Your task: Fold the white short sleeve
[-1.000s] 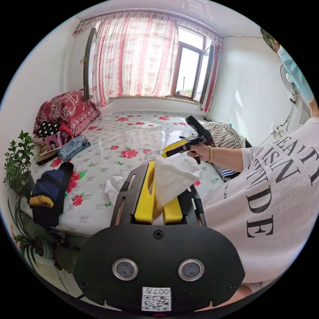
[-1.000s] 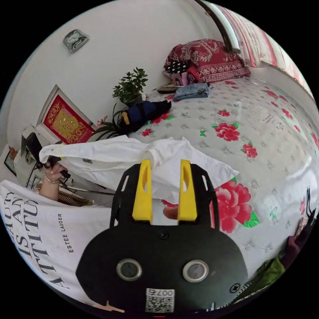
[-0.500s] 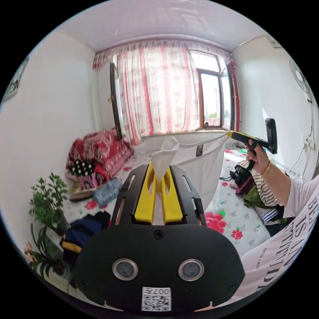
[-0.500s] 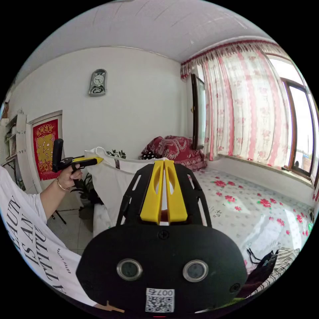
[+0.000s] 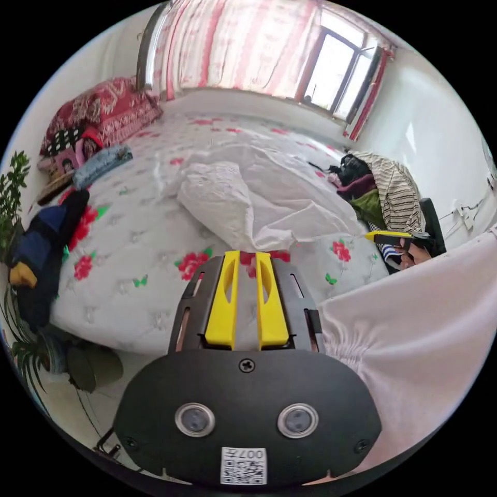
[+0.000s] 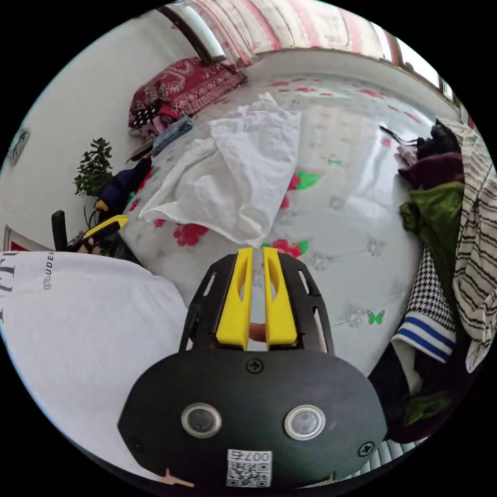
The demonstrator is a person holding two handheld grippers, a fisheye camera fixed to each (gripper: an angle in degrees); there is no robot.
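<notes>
The white short sleeve shirt point(image 5: 248, 202) lies crumpled on the flowered bed point(image 5: 129, 290). Its near edge runs between the two grippers. My left gripper point(image 5: 246, 253) sits just short of the shirt's near corner, its yellow jaws a little apart with nothing between them. In the right gripper view, my right gripper point(image 6: 257, 249) is shut on the other corner of the shirt point(image 6: 238, 171). The right gripper point(image 5: 380, 237) shows at the bed's edge in the left gripper view. The left gripper point(image 6: 111, 223) shows beside the person in the right gripper view, clear of the cloth.
A pile of clothes point(image 6: 450, 217), striped, green and dark, lies on the bed's right side. A dark blue garment point(image 5: 41, 243), folded jeans point(image 5: 101, 160) and red pillows point(image 5: 98, 108) line the left side. A potted plant point(image 5: 10, 191) stands by the bed. The person's white top point(image 5: 424, 321) is close.
The shirt was held up in the air, stretched between both grippers. Now it lies on the bed, both grippers have come down to its edge, and the left jaws have let go.
</notes>
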